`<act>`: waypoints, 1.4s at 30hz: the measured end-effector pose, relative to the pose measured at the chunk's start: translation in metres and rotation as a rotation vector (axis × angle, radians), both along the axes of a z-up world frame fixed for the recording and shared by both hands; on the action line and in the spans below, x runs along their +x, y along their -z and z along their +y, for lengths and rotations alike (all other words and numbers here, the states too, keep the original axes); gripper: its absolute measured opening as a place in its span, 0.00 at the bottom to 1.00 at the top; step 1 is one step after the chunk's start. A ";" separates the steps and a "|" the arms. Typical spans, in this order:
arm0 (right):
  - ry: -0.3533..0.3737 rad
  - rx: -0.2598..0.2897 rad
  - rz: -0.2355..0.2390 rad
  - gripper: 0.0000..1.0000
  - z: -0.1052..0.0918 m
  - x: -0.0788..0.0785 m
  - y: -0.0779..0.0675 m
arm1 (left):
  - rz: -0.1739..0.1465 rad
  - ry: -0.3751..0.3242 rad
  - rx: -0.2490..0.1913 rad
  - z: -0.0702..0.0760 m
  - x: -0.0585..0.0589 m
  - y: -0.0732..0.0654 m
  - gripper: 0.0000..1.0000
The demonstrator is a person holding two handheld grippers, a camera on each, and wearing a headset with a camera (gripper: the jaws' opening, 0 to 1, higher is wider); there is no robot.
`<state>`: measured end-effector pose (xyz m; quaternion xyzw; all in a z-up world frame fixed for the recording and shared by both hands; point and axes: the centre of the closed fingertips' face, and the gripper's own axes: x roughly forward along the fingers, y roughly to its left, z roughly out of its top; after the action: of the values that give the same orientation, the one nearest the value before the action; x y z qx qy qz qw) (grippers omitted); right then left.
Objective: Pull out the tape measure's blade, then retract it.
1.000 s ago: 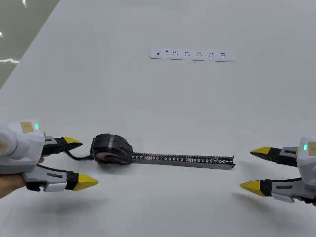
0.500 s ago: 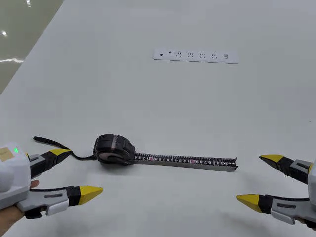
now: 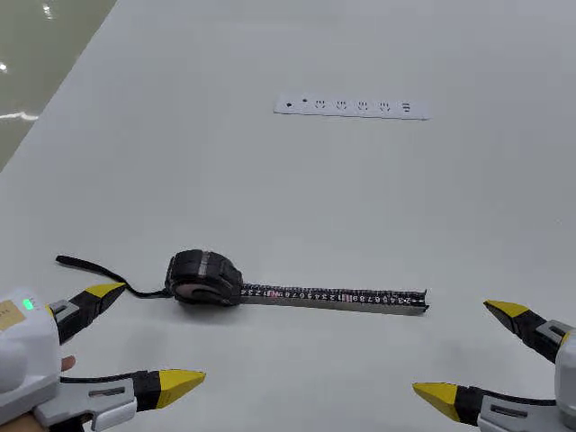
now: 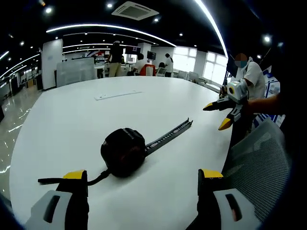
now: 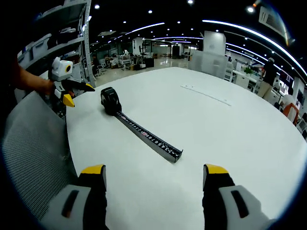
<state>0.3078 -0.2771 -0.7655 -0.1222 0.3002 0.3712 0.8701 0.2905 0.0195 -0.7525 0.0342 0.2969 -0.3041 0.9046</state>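
— White workbench (image 3: 360, 198), wide, in an open office lit by ceiling strips. What stands at its near edge?

— Two grippers, one at each side. The left gripper (image 3: 155, 334) is low at the near left, held about level, with its yellow tips aimed right toward the middle. Its jaws are spread wide with nothing between them. The right gripper (image 3: 458, 348) mirrors it at the near right, tips aimed left, jaws equally far apart and holding nothing.

— And the arms behind them?

— In the right gripper view a forearm (image 5: 26, 79) reaches in behind the left gripper at about table height. The left gripper view shows the other forearm (image 4: 264, 103) stretched out behind the right gripper.

— What comes next in size?

— A white power strip (image 3: 351, 105) lies flat on the far side, well apart from everything else.

— Where is the tape measure (image 3: 203, 277)?

— It rests on the table between the two grippers and touches neither. Its blade (image 3: 333, 298) lies extended flat toward the right, its end nearer the right gripper. The black case (image 3: 193, 268) sits nearer the left gripper. A thin black strap (image 3: 94, 270) trails left from the case, past that gripper's farther tip.
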 end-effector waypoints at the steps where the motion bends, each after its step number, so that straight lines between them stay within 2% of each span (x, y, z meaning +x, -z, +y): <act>1: 0.005 0.007 -0.004 0.85 0.002 -0.001 -0.002 | 0.003 -0.011 -0.006 0.000 0.001 -0.001 0.94; 3: 0.020 0.025 -0.004 0.87 0.005 -0.002 -0.005 | 0.030 -0.035 -0.031 -0.004 -0.001 -0.001 0.98; 4: 0.030 0.033 -0.002 0.88 0.006 -0.003 -0.006 | 0.039 -0.035 -0.022 -0.005 -0.002 0.000 0.98; 6: 0.043 0.045 0.008 0.91 0.009 -0.004 -0.007 | 0.036 -0.033 0.001 -0.008 -0.005 -0.001 0.99; 8: 0.043 0.044 0.010 0.91 0.012 -0.007 -0.007 | 0.016 -0.037 0.038 -0.009 -0.005 -0.004 1.00; 12: 0.067 0.052 0.022 0.95 0.015 -0.010 -0.009 | 0.035 -0.053 0.037 -0.013 -0.009 -0.007 1.00; 16: 0.064 0.053 0.022 0.96 0.018 -0.012 -0.009 | 0.025 -0.086 0.040 -0.014 -0.011 -0.009 1.00; 19: 0.069 0.057 0.028 0.97 0.020 -0.013 -0.010 | 0.033 -0.107 0.055 -0.015 -0.012 -0.008 1.00; 21: 0.067 0.061 0.031 0.97 0.022 -0.014 -0.011 | 0.017 -0.136 0.052 -0.015 -0.011 -0.013 1.00; 24: 0.059 0.056 0.031 0.97 0.024 -0.015 -0.011 | -0.002 -0.134 0.062 -0.019 -0.011 -0.016 1.00; 29: 0.061 0.057 0.031 0.97 0.025 -0.016 -0.011 | -0.005 -0.160 0.043 -0.020 -0.010 -0.016 1.00; 31: 0.063 0.062 0.036 0.96 0.025 -0.016 -0.011 | -0.017 -0.173 0.041 -0.023 -0.009 -0.018 1.00; 36: 0.056 0.059 0.041 0.96 0.026 -0.017 -0.010 | -0.011 -0.198 0.033 -0.025 -0.008 -0.017 1.00; 41: 0.053 0.056 0.042 0.96 0.025 -0.015 -0.010 | -0.017 -0.255 0.041 -0.021 -0.004 -0.019 1.00; 42: 0.049 0.054 0.047 0.95 0.024 -0.015 -0.008 | -0.023 -0.284 0.044 -0.018 -0.002 -0.020 1.00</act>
<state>0.2926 -0.2528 -0.7571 -0.0828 0.3133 0.3606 0.8746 0.2881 0.0014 -0.7322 0.0149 0.2949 -0.1660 0.9409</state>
